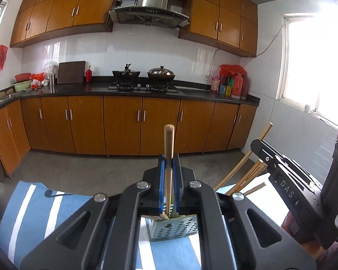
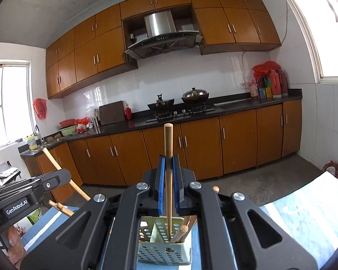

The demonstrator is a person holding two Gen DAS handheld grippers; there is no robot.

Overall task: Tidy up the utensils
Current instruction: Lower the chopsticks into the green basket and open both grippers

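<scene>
Chopsticks were the matter at hand: the left gripper (image 1: 168,164) had its blue pads closed narrowly on one upright wooden chopstick (image 1: 168,148), whose lower end reached down into the perforated green holder (image 1: 175,229) standing on the blue and white striped cloth (image 1: 33,204). Several more chopsticks (image 1: 243,175) leaned out to the right of that gripper, near the black body of the other tool. From the right wrist view, the right gripper (image 2: 168,164) likewise pinched a single chopstick (image 2: 168,157) between its pads, held upright with its lower end inside a compartment of the same holder (image 2: 164,249); other chopsticks (image 2: 182,229) rested tilted in the neighbouring compartment on the right. The left tool, marked GenRobot.AI, showed at the left edge of that view with a chopstick slanting behind it. Beyond stood wooden cabinets (image 2: 202,144), a dark counter (image 2: 236,105) with two lidded pans on the stove, and a range hood (image 2: 162,36) above
</scene>
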